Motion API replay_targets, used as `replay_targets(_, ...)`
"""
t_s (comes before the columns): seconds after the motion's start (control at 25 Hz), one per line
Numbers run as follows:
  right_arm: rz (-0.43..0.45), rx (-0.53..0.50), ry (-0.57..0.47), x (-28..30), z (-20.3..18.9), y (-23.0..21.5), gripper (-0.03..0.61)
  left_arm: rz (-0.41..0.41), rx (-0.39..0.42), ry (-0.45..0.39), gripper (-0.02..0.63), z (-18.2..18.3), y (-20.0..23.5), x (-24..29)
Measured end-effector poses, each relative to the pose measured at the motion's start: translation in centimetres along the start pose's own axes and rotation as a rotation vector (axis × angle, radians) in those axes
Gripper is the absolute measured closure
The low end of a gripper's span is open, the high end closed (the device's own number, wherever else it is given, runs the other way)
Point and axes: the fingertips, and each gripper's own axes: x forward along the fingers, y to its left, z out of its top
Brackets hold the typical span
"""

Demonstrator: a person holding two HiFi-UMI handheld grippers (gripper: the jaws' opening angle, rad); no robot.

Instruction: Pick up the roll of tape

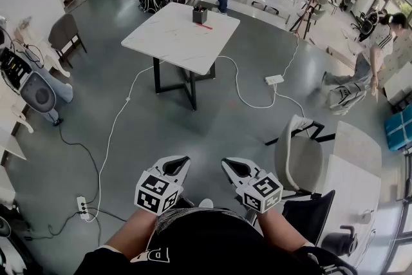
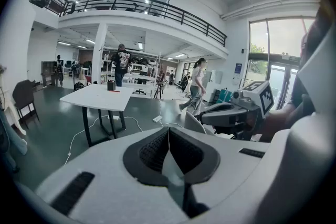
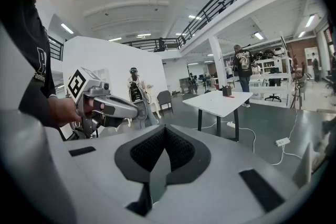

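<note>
Roll of tape: not identifiable in any view. White table (image 1: 167, 42) carries only a dark box (image 1: 200, 15) near its far edge. Left gripper (image 1: 176, 165) and right gripper (image 1: 234, 168): jaws pressed together, empty, well apart from the table. Judged stage: search; next, locate tape, approach, spread jaws

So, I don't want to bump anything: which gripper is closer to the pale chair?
Right. The right gripper is just left of the pale chair in the head view; the left gripper sits farther left, beyond the right one.
</note>
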Motion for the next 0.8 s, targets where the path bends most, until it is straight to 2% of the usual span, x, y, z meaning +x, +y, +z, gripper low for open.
replay_targets(0.28,0.002,-0.008,0.002,-0.14,0.17,0.26,0.575,0.001,0.004,-0.001,0.594,0.06,-0.07,-0.17)
replay_targets(0.52,0.036,0.011,-0.003,-0.31,-0.05,0.74,0.574,-0.015,-0.046,-0.004,0.594,-0.03,-0.37,0.22)
replay_targets(0.8,0.041,-0.006,-0.002,-0.28,-0.31,0.73,0.574,-0.003,-0.032,0.003,0.594,-0.10,-0.27,0.74)
